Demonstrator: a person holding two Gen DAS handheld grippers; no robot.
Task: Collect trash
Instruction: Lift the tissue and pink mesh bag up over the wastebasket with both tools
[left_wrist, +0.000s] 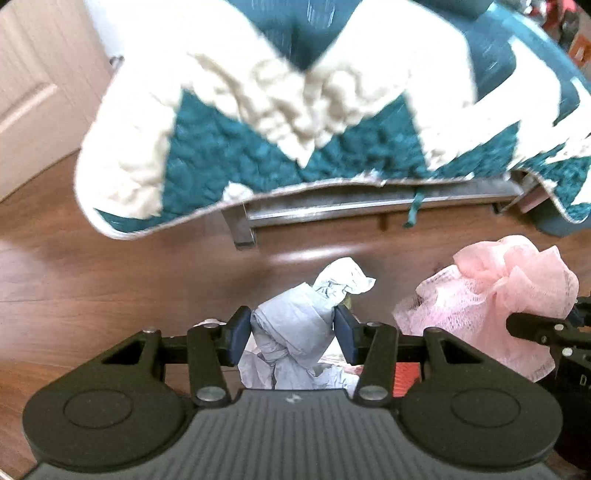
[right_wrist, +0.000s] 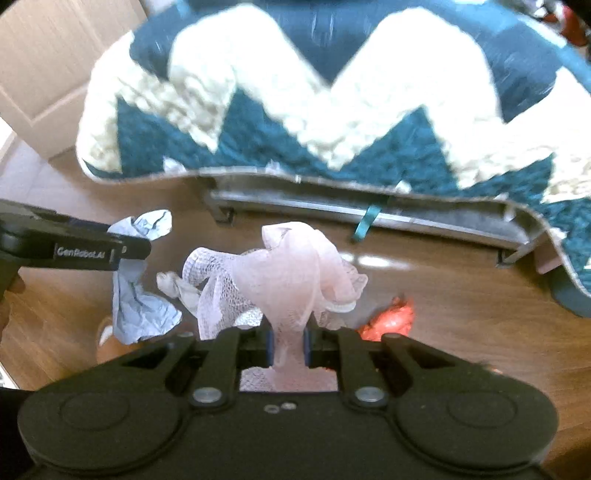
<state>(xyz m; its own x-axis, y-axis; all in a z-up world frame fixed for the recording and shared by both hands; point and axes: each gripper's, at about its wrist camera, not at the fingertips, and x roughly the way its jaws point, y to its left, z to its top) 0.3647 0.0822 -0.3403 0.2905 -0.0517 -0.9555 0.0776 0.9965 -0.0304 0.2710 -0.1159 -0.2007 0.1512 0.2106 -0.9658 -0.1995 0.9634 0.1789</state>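
A teal and cream zigzag quilt (left_wrist: 280, 122) fills the top of both views, draped over a low grey frame (left_wrist: 369, 206) whose rail and legs show under its hem, and it hangs down at the right edge (right_wrist: 565, 236). A pale door (left_wrist: 33, 92) stands at the far left. Below lies a brown wood floor (left_wrist: 110, 280). The left gripper (left_wrist: 293, 334) is closed partway, its blue pads pressed on either side of a crumpled grey paper (left_wrist: 295, 325); the paper rises above the pads and hangs below them, clear of the floor as far as the right view shows (right_wrist: 140, 295). The right gripper (right_wrist: 288, 345) is closed narrow, pinching the neck of a pink mesh (right_wrist: 291, 277), which billows above the pads into loose folds; the same mesh shows at the right of the left view (left_wrist: 498, 295), near the paper but apart from it. A small off-white scrap (right_wrist: 173, 284) shows between paper and mesh; whether it touches either cannot be told. A red-orange crumpled bit (right_wrist: 391, 317) lies on the floor just right of the mesh, blurred.
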